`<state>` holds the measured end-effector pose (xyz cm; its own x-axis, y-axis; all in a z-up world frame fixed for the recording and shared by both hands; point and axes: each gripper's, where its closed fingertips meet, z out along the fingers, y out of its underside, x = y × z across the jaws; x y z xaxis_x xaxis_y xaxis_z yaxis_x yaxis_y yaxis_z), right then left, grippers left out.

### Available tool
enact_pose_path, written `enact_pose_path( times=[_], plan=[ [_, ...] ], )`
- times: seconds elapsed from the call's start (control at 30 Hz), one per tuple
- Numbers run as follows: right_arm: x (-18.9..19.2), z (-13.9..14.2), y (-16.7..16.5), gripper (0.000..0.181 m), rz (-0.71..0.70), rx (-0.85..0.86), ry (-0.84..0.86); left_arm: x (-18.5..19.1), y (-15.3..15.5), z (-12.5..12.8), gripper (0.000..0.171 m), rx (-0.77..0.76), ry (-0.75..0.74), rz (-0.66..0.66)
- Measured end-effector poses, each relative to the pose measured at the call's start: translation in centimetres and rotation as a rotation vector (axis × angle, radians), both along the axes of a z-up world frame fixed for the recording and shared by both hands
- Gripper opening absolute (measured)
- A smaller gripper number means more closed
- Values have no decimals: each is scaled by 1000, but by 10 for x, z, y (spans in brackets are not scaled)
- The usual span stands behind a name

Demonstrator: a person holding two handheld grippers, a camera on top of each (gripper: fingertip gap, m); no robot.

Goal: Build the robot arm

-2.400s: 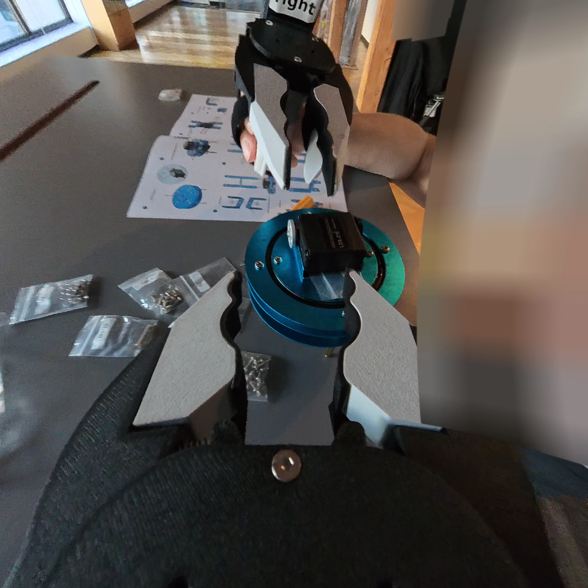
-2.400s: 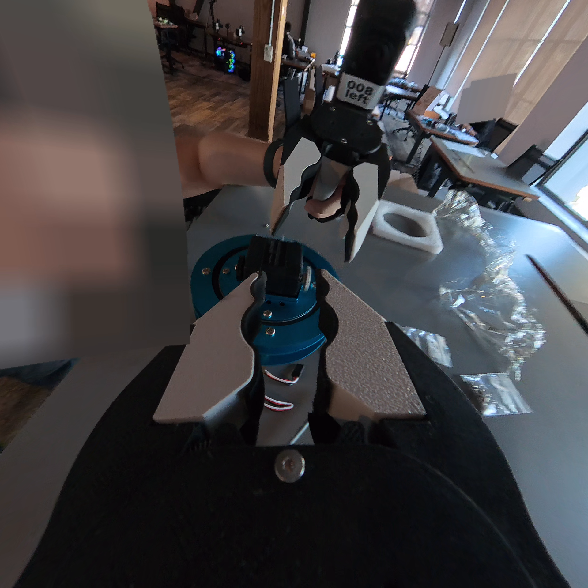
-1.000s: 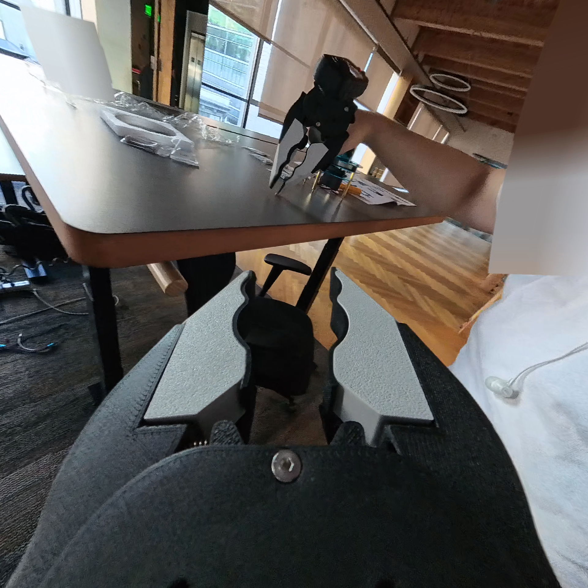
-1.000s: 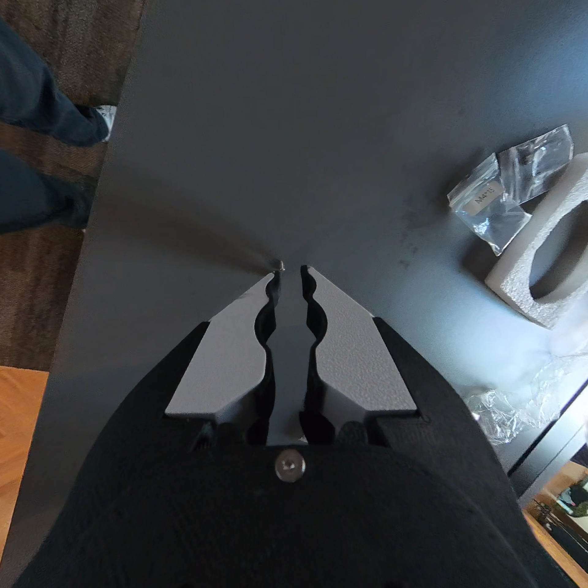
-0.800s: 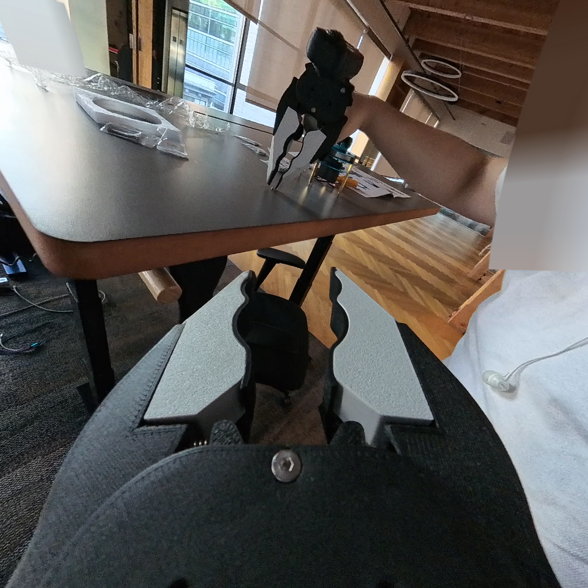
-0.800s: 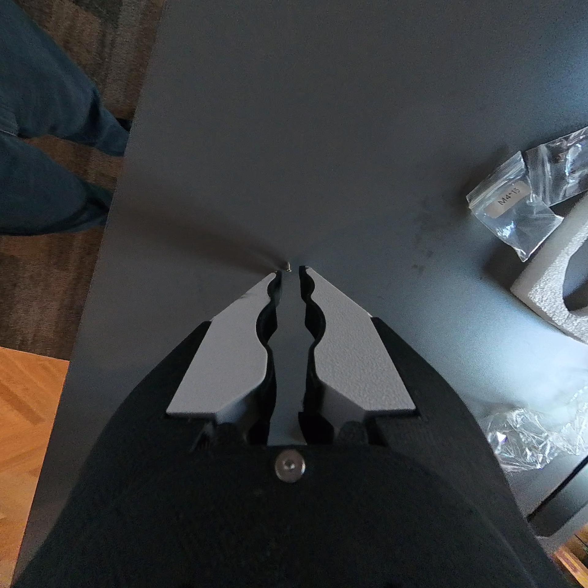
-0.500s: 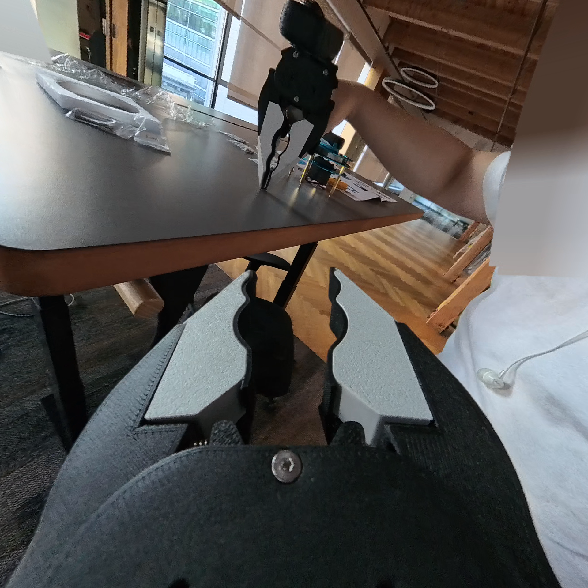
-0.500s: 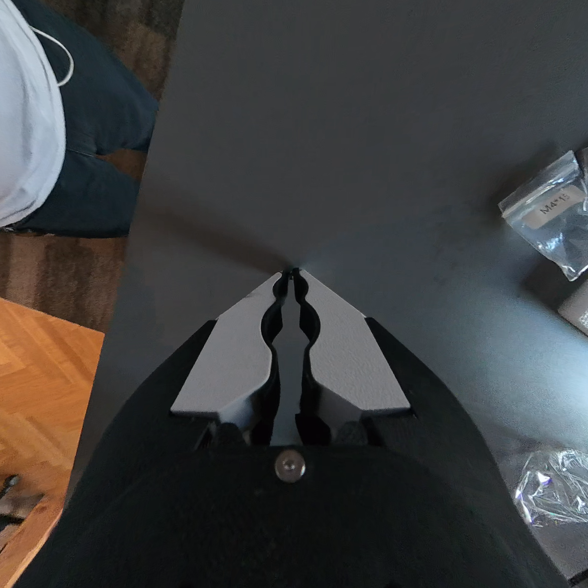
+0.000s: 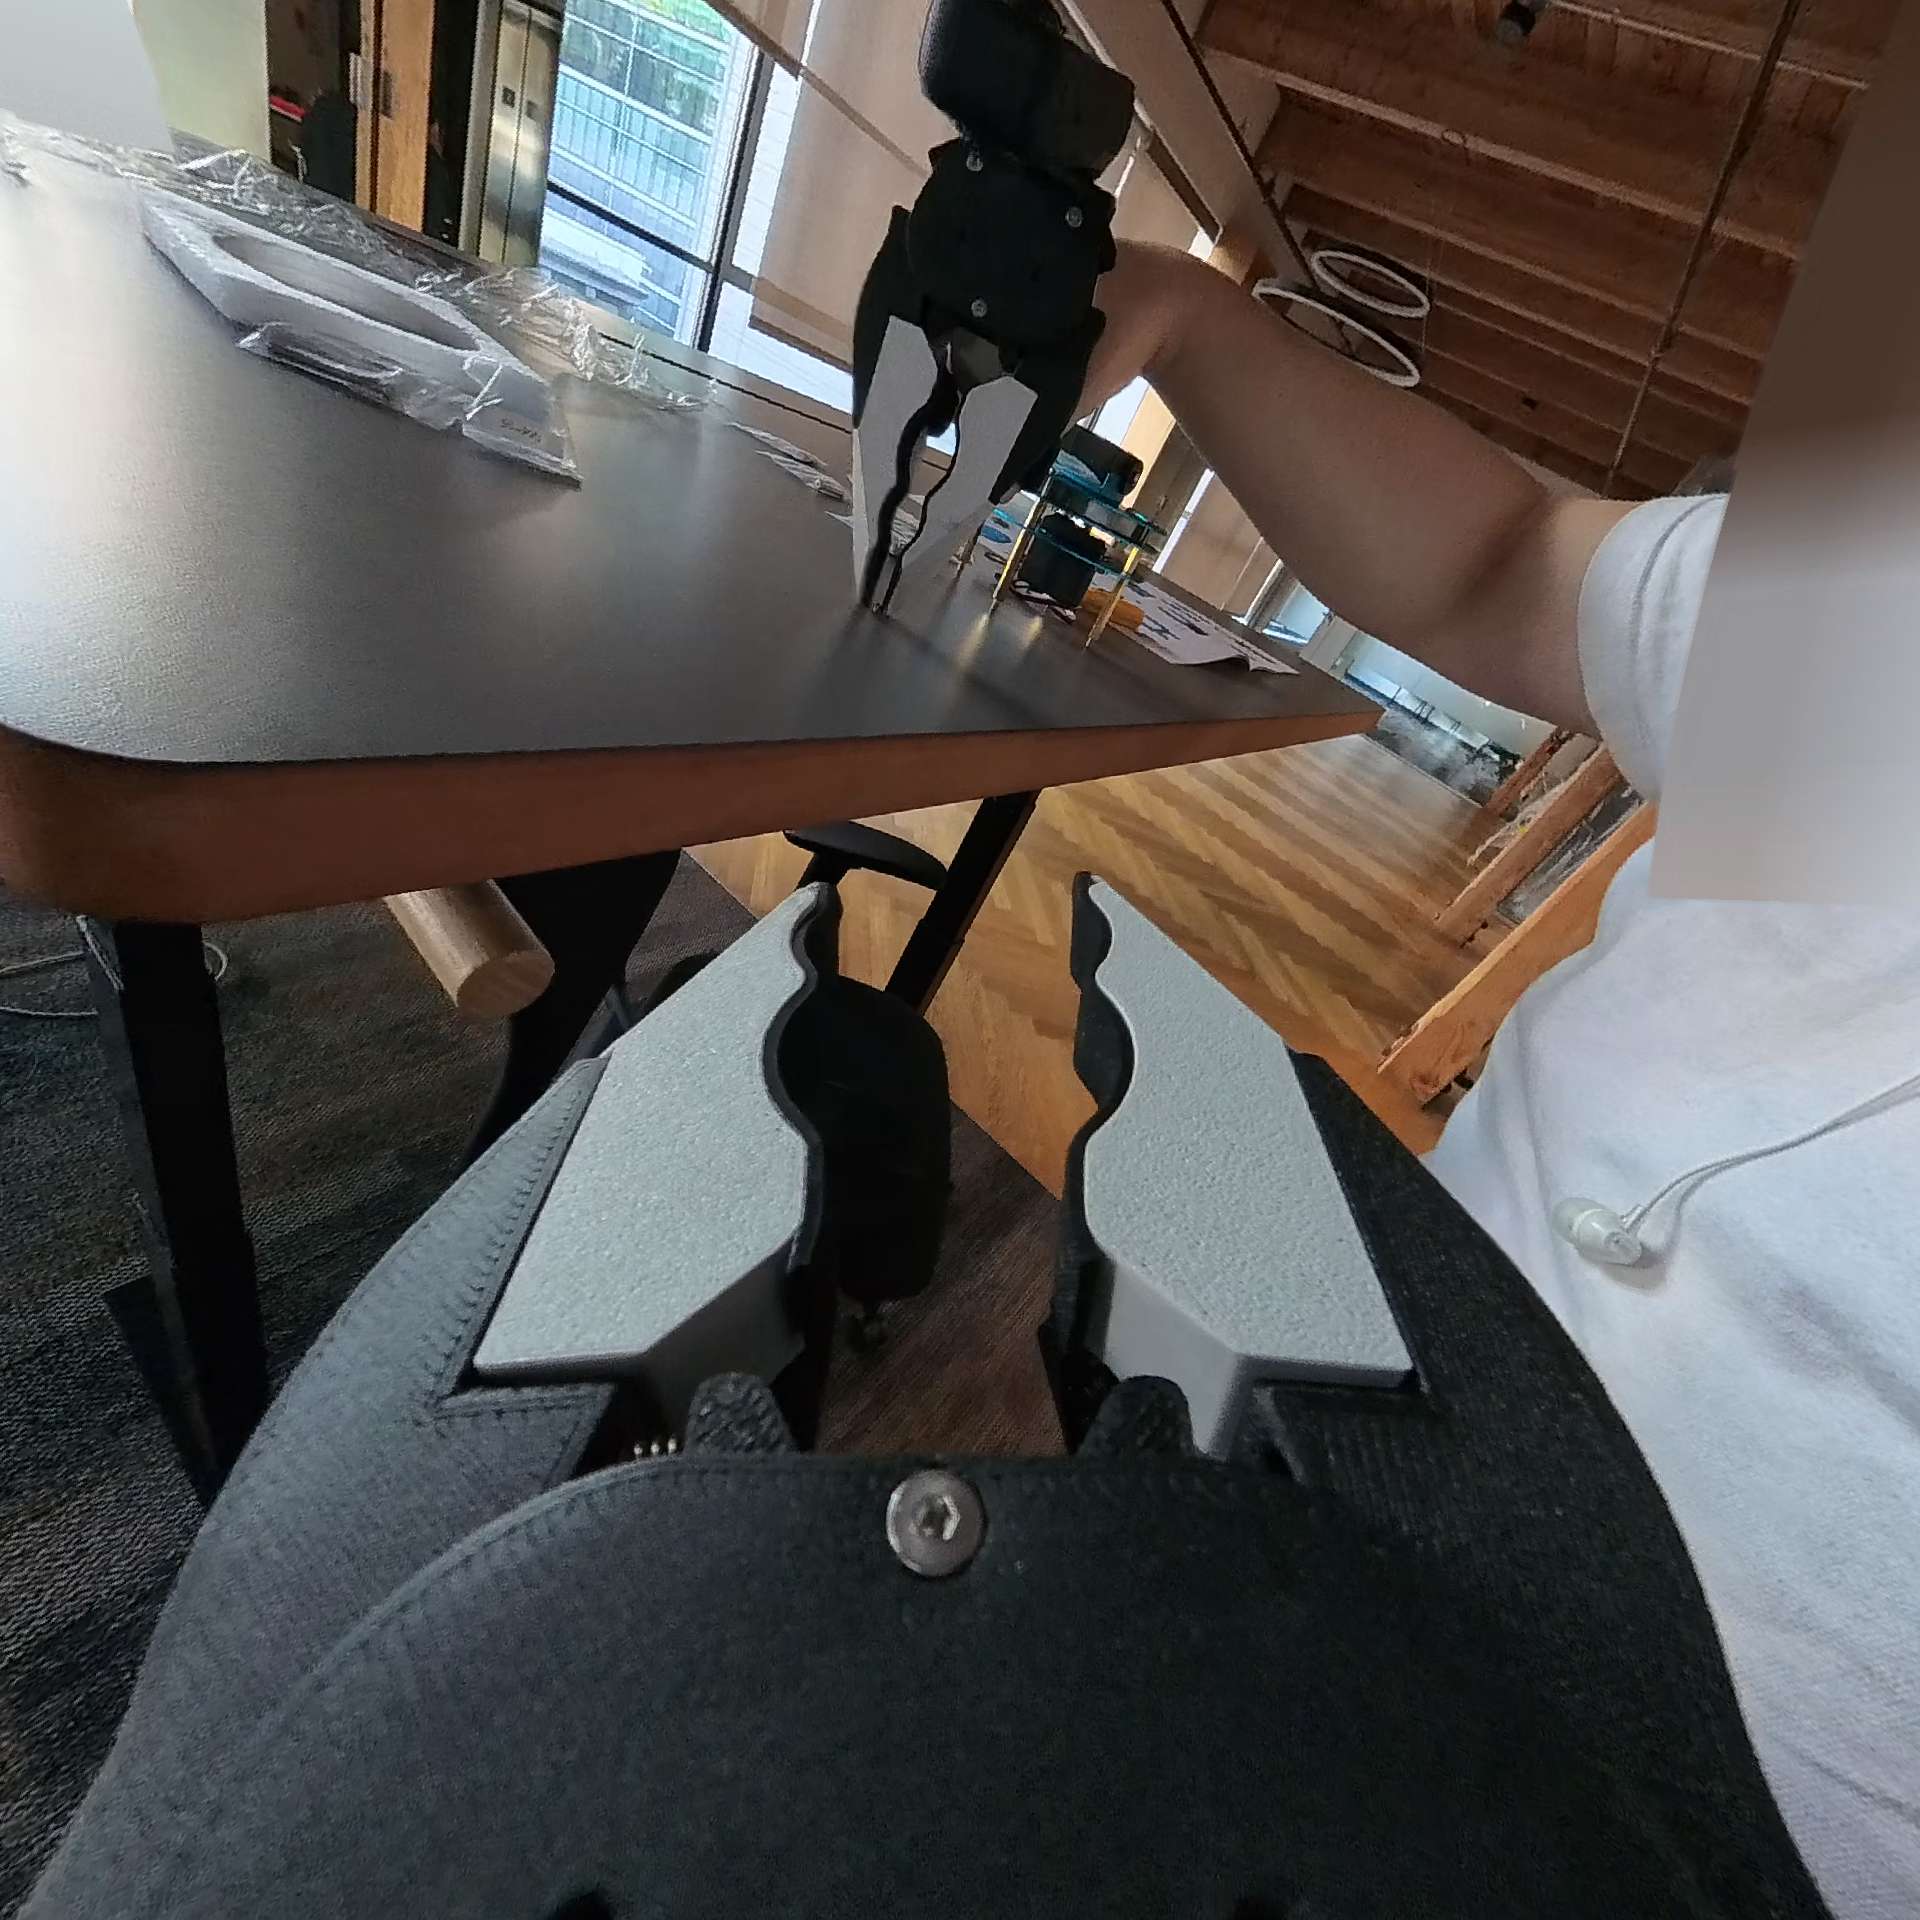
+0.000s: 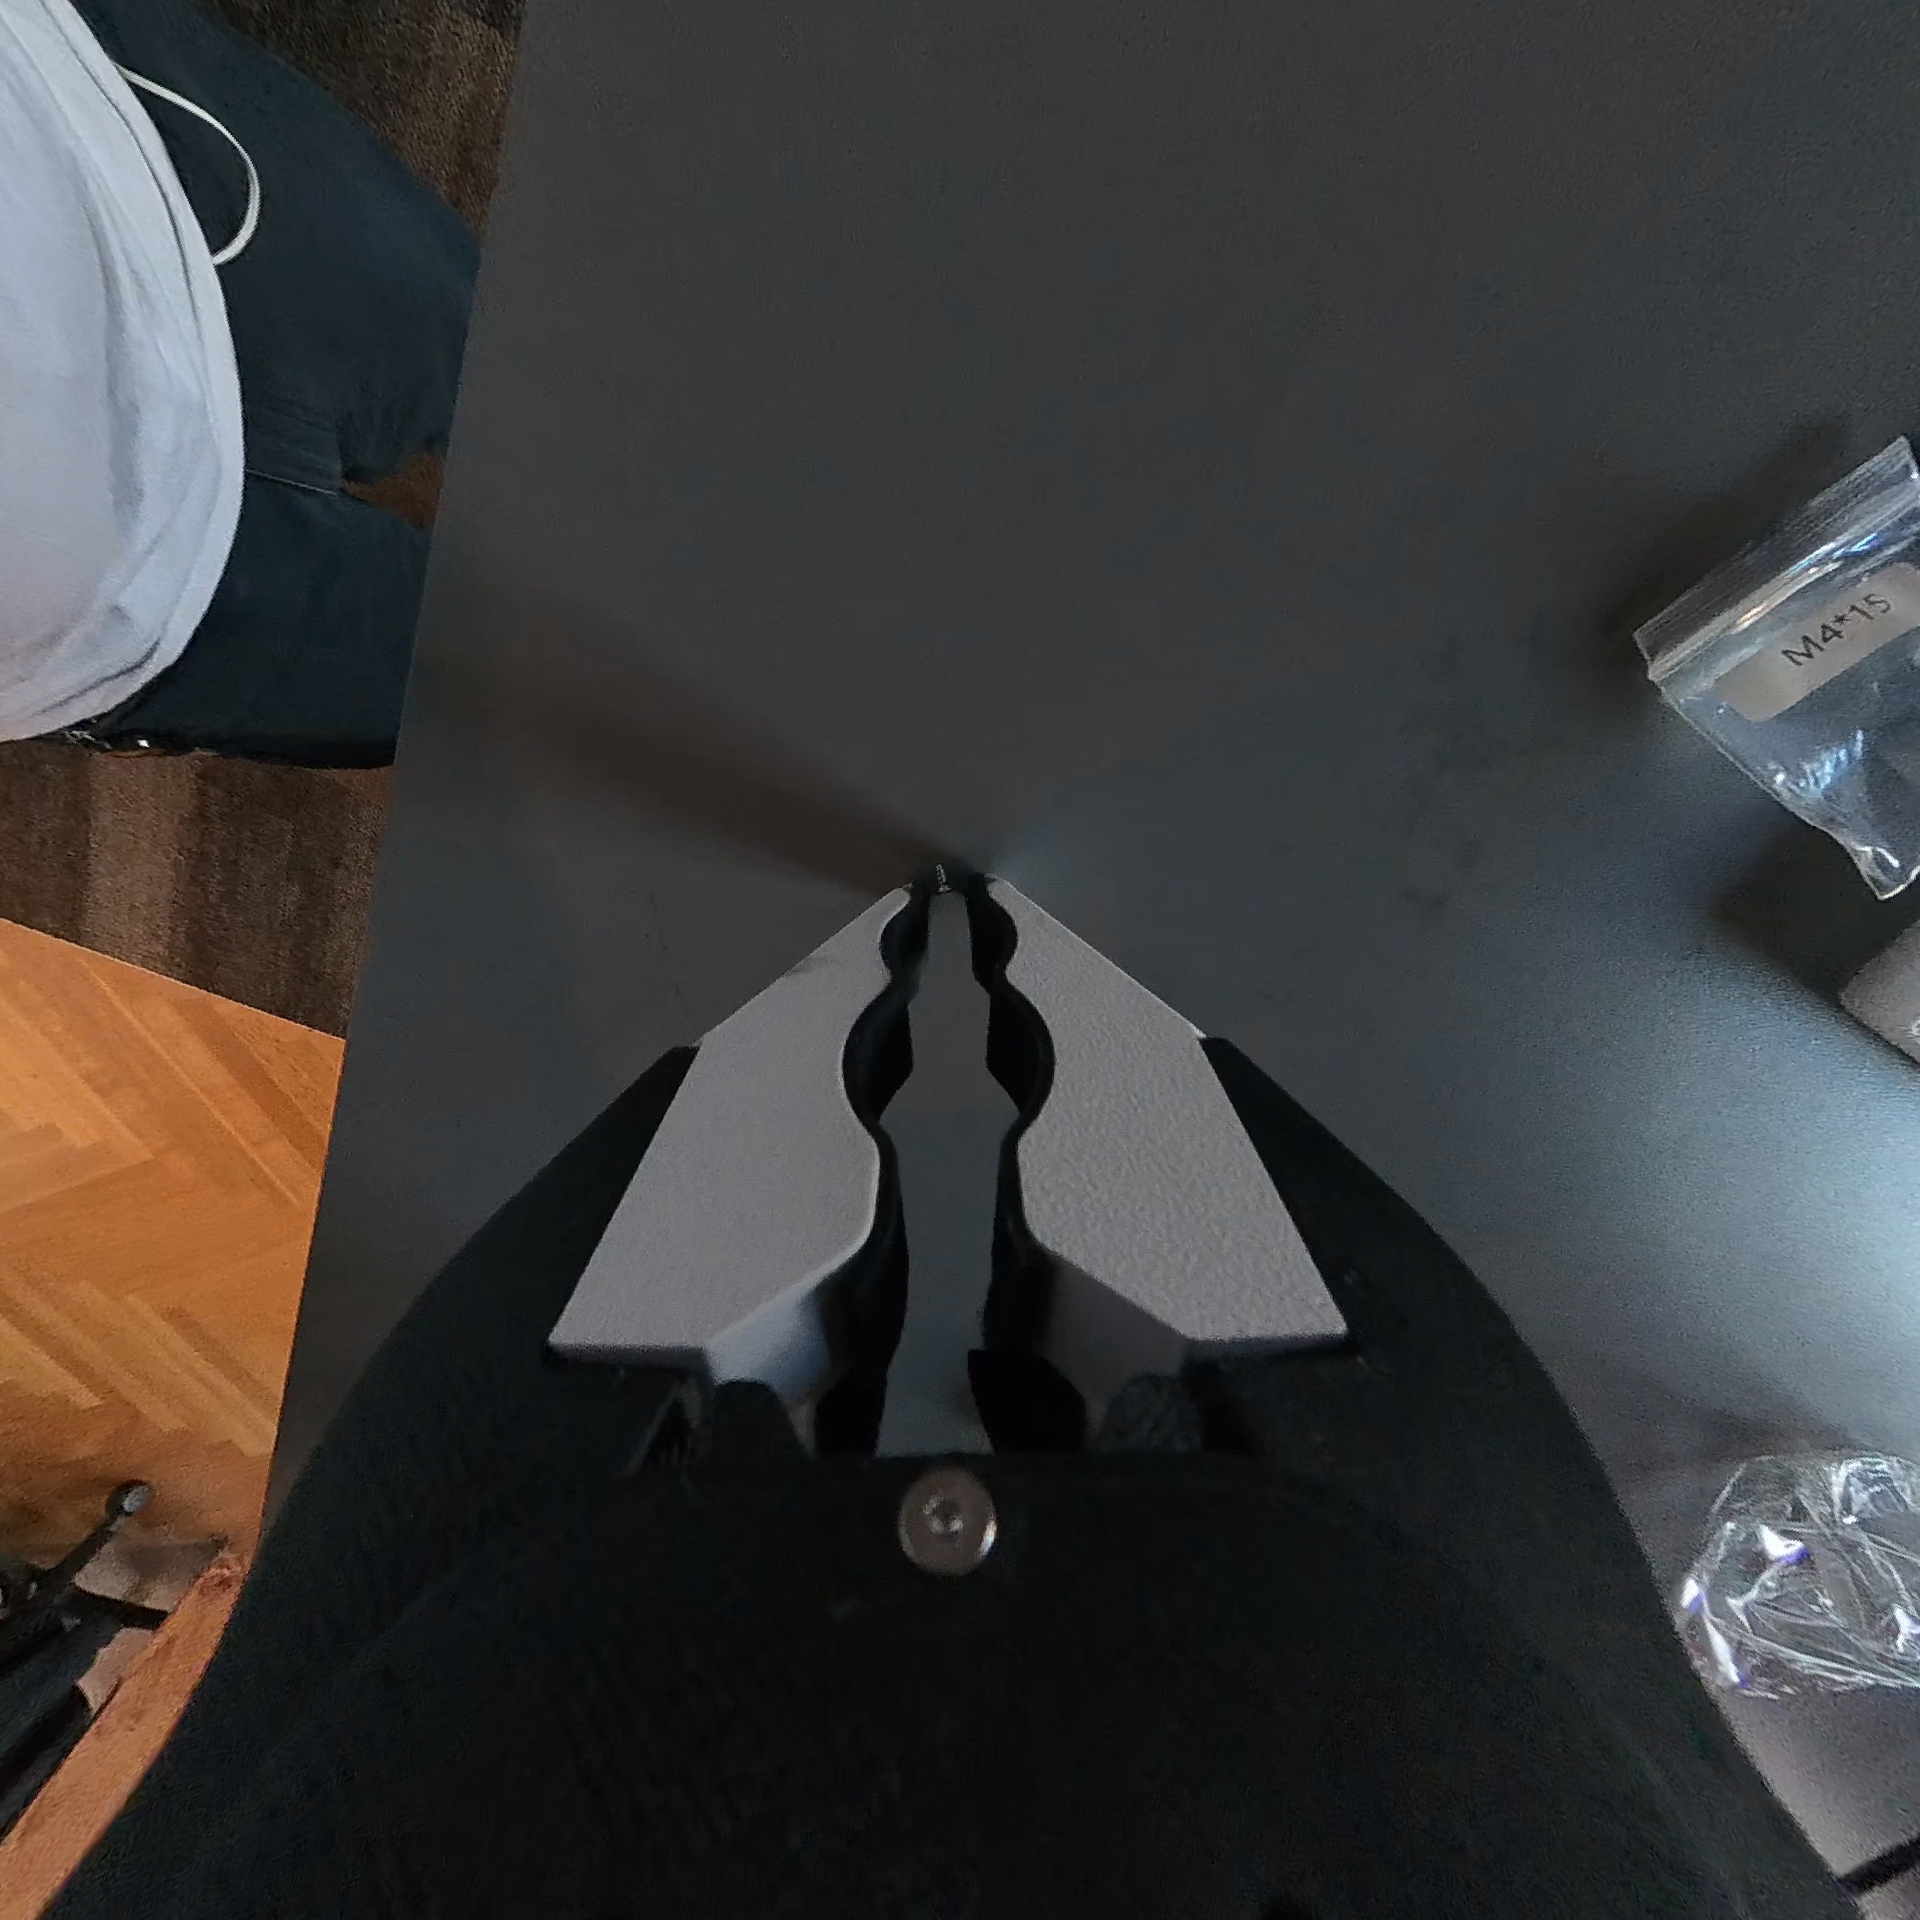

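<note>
My right gripper (image 10: 943, 885) points straight down at the dark table (image 10: 1143, 416), its tips touching the top. It is shut on a small screw (image 10: 940, 871) pinched between the tips. In the left wrist view the right gripper (image 9: 878, 603) stands upright on the table (image 9: 416, 582), near the front edge. My left gripper (image 9: 951, 894) is open and empty. It is held off the table, below its front edge, nearest a black office chair (image 9: 873, 1122) under the table.
A blue disc assembly on brass standoffs (image 9: 1081, 520) stands behind the right gripper, with printed sheets (image 9: 1205, 634) beyond. A white foam block (image 9: 312, 281) and plastic bags (image 9: 520, 426) lie far left. A labelled bag (image 10: 1808, 707) and crumpled film (image 10: 1829, 1558) lie right of the right gripper. The person's white shirt (image 9: 1714, 1143) is close on the right. My hands' fingertips stand some 25 cm from each other.
My right gripper came down over the loose screw and its jaws closed on it. My left gripper left the blue assembly, dropped below the table edge and stayed open.
</note>
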<state>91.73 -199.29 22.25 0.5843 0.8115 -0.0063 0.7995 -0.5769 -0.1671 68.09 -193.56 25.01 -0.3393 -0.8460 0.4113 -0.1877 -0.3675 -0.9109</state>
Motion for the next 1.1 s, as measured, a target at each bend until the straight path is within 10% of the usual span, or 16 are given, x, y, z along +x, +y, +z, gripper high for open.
enact_pose_path(
  times=[0.23,0.7,1.1],
  plan=[
    [4,3,4,1,-8,78,-55,17,7,22,33,-14,-65,18],
    [-7,95,15,0,-304,894,47,186,-40,68,19,-293,25,-236],
    [-22,119,1,0,-405,1103,174,217,-62,91,20,-382,-37,-272]
  ],
)
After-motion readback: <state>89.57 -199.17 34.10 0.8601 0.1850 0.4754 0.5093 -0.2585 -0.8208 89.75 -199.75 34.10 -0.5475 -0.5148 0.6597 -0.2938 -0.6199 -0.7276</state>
